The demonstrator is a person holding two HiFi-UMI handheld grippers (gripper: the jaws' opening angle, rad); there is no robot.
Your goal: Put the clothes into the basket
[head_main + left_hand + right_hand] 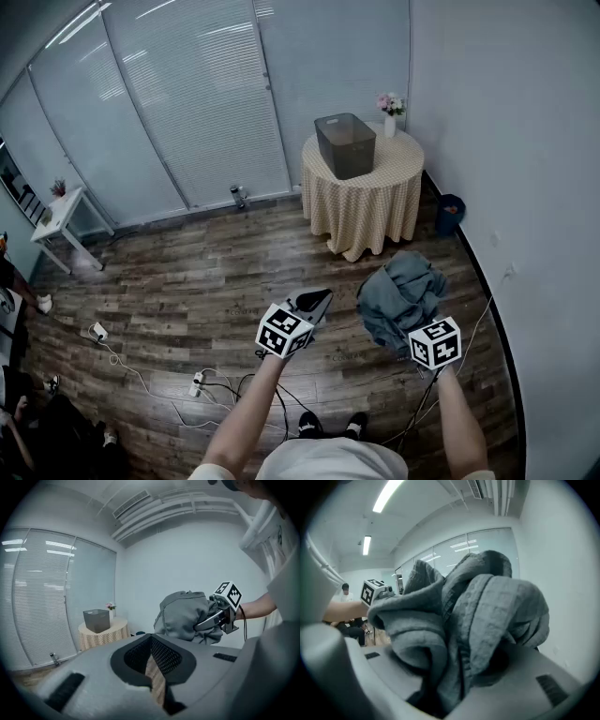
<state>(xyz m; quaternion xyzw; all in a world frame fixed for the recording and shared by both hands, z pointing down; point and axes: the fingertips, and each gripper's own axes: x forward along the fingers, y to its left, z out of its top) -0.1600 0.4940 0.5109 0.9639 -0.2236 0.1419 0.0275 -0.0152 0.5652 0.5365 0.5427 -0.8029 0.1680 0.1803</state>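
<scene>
Grey clothes (403, 286) pinched in right claw (411, 323), arm outstretched; left claw (319, 300) pressed together, empty, alongside.

Head view high, facing steeply down over the wooden floor (187, 281) toward the far round surface (361, 211) and basket (347, 155), left gripper view low, sharing both from afar, right gripper view pressed against the grey clothes (478, 620), seen in all three.

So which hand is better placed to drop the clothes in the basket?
Right: the right hand-held gripper grips the grey clothes bundle, with the basket ahead on the table; the left hand-held gripper holds nothing.
</scene>
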